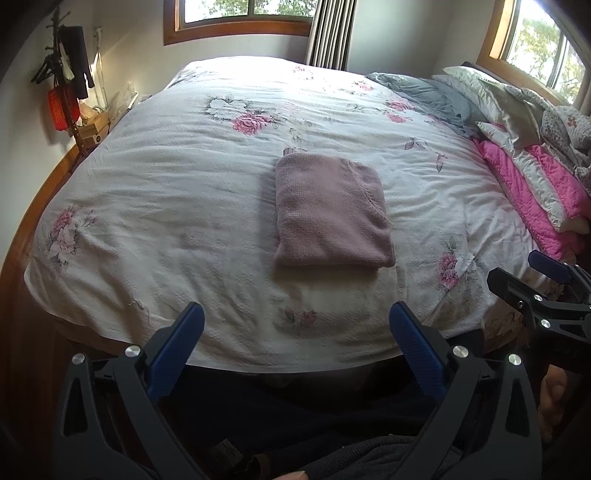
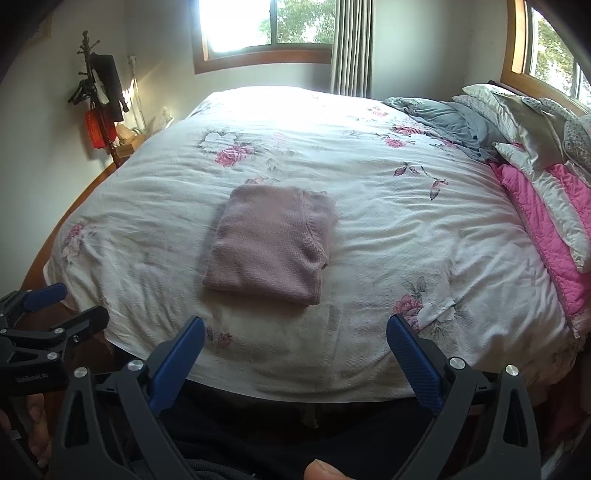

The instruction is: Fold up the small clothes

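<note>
A dusty-pink knit garment (image 1: pixel 332 210) (image 2: pixel 271 243) lies folded into a neat rectangle on the white floral bedspread (image 1: pixel 166 192) (image 2: pixel 388 240), near the middle of the bed. My left gripper (image 1: pixel 295 317) hangs back over the bed's near edge, open, nothing between its blue pads. My right gripper (image 2: pixel 295 332) is likewise open and empty, short of the garment. Each gripper shows at the edge of the other's view: the right one (image 1: pixel 532 273) at the right, the left one (image 2: pixel 62 306) at the left. Neither touches the cloth.
Pillows and a pink quilt (image 1: pixel 535 184) (image 2: pixel 554 221) pile at the right side of the bed. A coat stand with hangers and a red item (image 1: pixel 62 81) (image 2: pixel 99 103) stands by the left wall. Windows (image 2: pixel 266 26) sit behind the bed. A hand (image 1: pixel 552 402) holds the right gripper.
</note>
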`<state>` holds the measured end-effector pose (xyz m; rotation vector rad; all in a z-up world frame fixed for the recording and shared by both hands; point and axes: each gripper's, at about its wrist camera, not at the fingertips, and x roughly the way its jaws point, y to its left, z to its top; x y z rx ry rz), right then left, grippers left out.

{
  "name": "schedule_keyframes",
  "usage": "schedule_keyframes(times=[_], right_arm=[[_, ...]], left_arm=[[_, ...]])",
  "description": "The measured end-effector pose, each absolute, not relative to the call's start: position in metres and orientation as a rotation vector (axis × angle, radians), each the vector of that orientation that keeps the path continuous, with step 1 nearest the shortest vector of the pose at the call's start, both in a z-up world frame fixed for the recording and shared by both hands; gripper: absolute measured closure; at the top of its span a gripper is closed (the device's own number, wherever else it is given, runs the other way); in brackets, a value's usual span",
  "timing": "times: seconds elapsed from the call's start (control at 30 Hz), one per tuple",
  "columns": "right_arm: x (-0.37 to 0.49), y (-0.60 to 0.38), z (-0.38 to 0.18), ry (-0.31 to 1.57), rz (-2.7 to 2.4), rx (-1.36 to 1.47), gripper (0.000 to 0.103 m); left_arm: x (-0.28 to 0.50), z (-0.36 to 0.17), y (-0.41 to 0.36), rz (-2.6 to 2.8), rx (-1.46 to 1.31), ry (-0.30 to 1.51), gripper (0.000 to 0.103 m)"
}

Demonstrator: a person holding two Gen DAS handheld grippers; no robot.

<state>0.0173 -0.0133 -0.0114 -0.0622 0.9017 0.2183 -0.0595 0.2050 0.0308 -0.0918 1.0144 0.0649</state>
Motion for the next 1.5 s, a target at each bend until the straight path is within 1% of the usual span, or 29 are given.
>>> schedule_keyframes(times=[1.5], right_arm=[[0.021,-0.010,-0.021,0.889,0.237,-0.051,0.004]], left_arm=[[-0.054,0.024,0.202,0.077,-0.056,1.019,0.003]])
